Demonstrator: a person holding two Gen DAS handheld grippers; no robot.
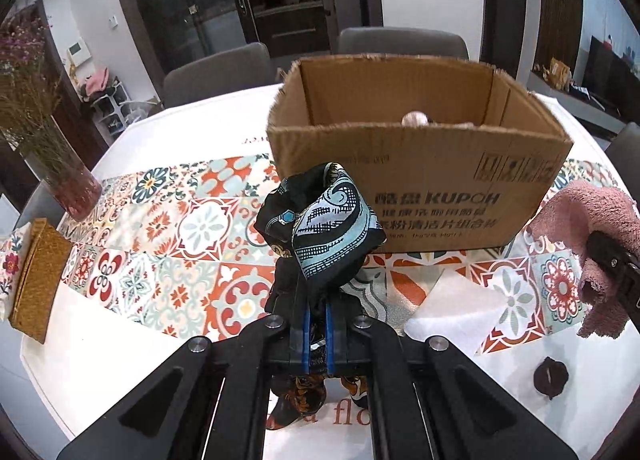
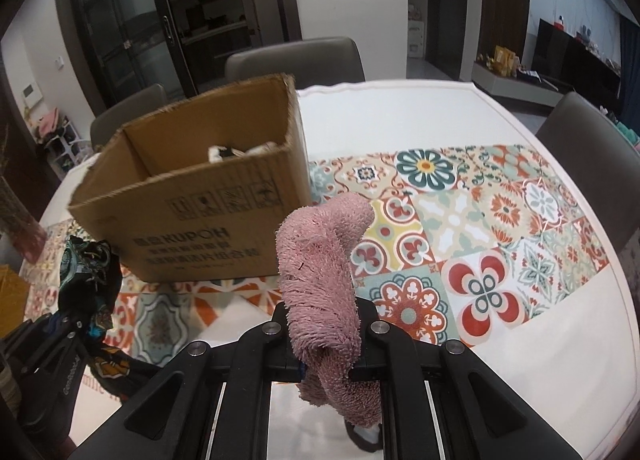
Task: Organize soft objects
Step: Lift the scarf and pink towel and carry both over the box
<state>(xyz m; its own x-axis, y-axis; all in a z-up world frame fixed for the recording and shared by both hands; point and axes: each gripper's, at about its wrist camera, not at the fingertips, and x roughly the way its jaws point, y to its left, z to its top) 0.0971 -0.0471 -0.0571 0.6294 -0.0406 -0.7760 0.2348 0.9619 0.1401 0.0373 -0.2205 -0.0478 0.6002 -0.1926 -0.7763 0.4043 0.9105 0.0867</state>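
In box: my cardboard box (image 1: pixel 420 180) already holds some pale items (hard to identify).
Left gripper (image 1: pixel 316 324): clenched on patterned scarf (image 1: pixel 332 228).
Right gripper (image 2: pixel 324 356): clenched on pink towel (image 2: pixel 320 280).
Left: 2 drops.

Box (image 1: pixel 416 180) top open; near wall blocks grippers.

My scarf (image 1: pixel 320 220) bunches over my left hand-held gripper (image 1: pixel 316 300), hiding the fingertips. The pink towel (image 2: pixel 324 280) likewise covers my right hand-held gripper (image 2: pixel 324 344). Inside the cardboard box (image 1: pixel 420 188) only pale scraps peek above the rim, perhaps plush toys. The towel's lower end runs behind the frame.
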